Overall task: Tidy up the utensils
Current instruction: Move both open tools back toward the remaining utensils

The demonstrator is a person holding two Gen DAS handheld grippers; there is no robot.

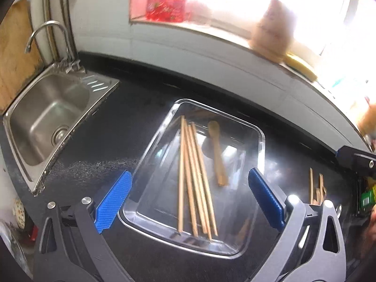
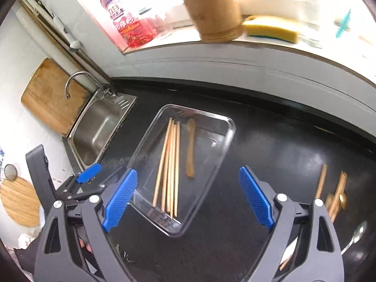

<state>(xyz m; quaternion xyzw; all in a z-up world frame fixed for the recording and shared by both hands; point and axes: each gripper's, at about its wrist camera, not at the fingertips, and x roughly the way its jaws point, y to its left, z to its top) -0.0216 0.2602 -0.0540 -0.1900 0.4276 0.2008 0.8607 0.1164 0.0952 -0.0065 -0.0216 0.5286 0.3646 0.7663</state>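
Clear tray (image 1: 259, 138) on black worktop (image 1: 131, 141), chopsticks (image 1: 195, 178) and wooden spoon (image 1: 217, 152) inside, left tongs (image 1: 190, 199) and right tongs (image 2: 188, 197) wide (both empty)

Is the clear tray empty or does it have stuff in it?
Not empty. The clear tray holds a bundle of wooden chopsticks and a wooden spoon lying beside them.

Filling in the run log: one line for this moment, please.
left gripper: open, empty | right gripper: open, empty | clear tray: chopsticks, wooden spoon | counter: more utensils
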